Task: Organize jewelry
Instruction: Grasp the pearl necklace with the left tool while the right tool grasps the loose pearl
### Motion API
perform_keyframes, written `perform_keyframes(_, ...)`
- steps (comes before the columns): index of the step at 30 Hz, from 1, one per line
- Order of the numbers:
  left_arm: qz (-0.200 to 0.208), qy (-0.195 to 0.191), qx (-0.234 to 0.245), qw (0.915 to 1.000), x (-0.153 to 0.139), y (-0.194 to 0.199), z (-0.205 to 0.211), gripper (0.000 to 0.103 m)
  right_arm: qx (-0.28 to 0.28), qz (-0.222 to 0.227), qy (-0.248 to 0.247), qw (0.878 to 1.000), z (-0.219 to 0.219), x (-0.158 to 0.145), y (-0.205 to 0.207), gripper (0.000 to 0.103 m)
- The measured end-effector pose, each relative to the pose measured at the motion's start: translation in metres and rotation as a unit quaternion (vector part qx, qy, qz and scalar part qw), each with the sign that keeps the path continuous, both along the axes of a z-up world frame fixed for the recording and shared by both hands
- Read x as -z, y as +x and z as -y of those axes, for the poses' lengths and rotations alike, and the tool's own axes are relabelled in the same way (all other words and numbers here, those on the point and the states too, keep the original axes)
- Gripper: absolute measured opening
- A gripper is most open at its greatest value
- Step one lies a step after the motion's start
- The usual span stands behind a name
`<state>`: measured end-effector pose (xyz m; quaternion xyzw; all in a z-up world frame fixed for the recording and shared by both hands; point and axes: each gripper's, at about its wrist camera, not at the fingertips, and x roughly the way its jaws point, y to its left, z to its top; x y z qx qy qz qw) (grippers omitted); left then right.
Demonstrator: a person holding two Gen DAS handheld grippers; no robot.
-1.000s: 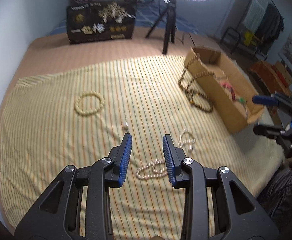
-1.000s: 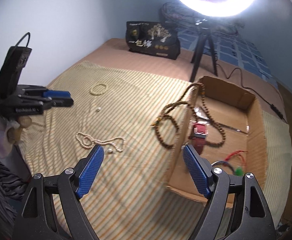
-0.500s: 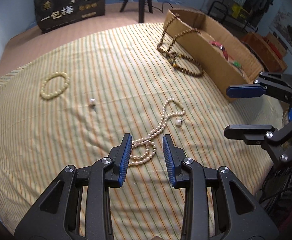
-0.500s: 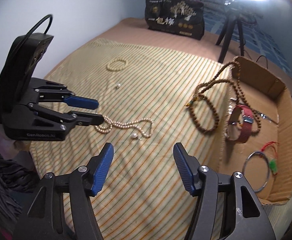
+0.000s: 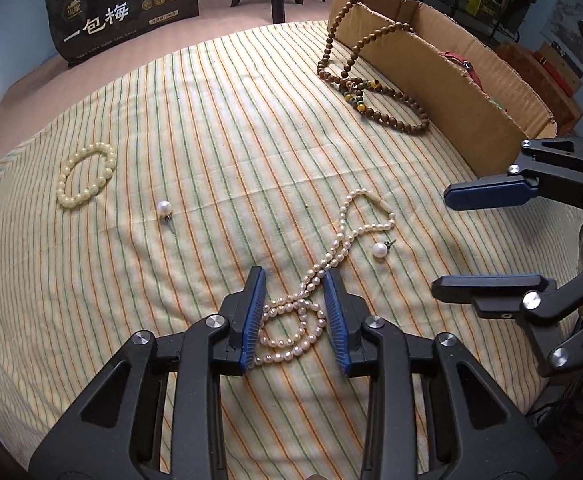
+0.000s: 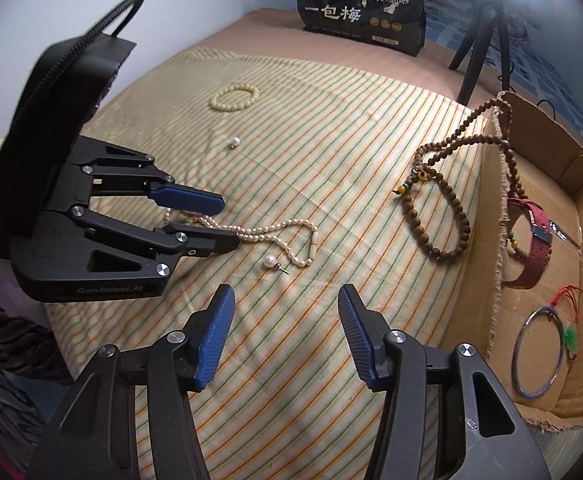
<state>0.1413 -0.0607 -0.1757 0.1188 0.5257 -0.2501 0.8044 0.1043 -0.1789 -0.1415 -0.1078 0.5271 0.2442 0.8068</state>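
Pearl necklace (image 5: 323,272) loops sit between the left gripper (image 5: 294,312)'s spread fingers, ready to pinch; the right gripper (image 6: 285,336) waits wide open at three o'clock.

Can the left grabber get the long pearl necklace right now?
Probably yes. The left gripper has its jaws open on either side of the pearl necklace loops on the striped cloth, and nothing lies between.

A pearl necklace (image 5: 323,264) lies looped on the striped cloth, a pearl stud (image 5: 379,249) just beside it at three o'clock. The cream bead bracelet (image 5: 85,180) rests well apart at ten o'clock, and brown wooden beads (image 5: 371,80) drape over the cardboard box (image 5: 451,92) wall at one o'clock.
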Motion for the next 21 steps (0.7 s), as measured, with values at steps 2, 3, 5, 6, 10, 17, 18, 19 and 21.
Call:
perform_keyframes(2, 0.003, 0.004, -0.003, 1.0000, 0.001, 0.001, 0.000, 0.016, -0.003, -0.002, -0.003, 1.000, -0.003, 0.004, 0.003, 0.050)
perform_keyframes(3, 0.003, 0.003, -0.005, 1.0000, 0.001, 0.003, -0.001, 0.013, -0.004, -0.003, -0.005, 1.000, -0.004, 0.005, 0.004, 0.049)
perform_keyframes(5, 0.001, 0.000, -0.009, 1.0000, 0.002, 0.005, -0.003, 0.008, -0.006, -0.004, -0.007, 1.000, -0.007, 0.007, 0.005, 0.049)
perform_keyframes(6, 0.001, 0.001, -0.010, 0.9999, 0.002, 0.006, -0.005, 0.006, -0.007, -0.004, -0.008, 1.000, -0.009, 0.009, 0.006, 0.048)
perform_keyframes(10, -0.001, 0.001, -0.020, 0.9998, 0.003, 0.009, -0.011, 0.003, -0.015, -0.004, -0.014, 1.000, -0.017, 0.013, 0.007, 0.044)
perform_keyframes(17, -0.001, 0.000, -0.037, 0.9993, 0.003, 0.007, -0.022, 0.003, -0.021, 0.003, -0.029, 0.999, -0.026, 0.019, 0.009, 0.037)
perform_keyframes(18, 0.000, 0.001, -0.039, 0.9992, 0.002, 0.007, -0.024, 0.003, -0.022, 0.005, -0.031, 0.999, -0.027, 0.020, 0.010, 0.036)
perform_keyframes(19, -0.001, 0.000, -0.042, 0.9991, 0.002, 0.008, -0.025, 0.003, -0.023, 0.007, -0.034, 0.999, -0.028, 0.020, 0.011, 0.035)
perform_keyframes(21, -0.002, -0.002, -0.047, 0.9989, 0.002, 0.007, -0.028, 0.003, -0.024, 0.009, -0.035, 0.999, -0.030, 0.021, 0.012, 0.033)
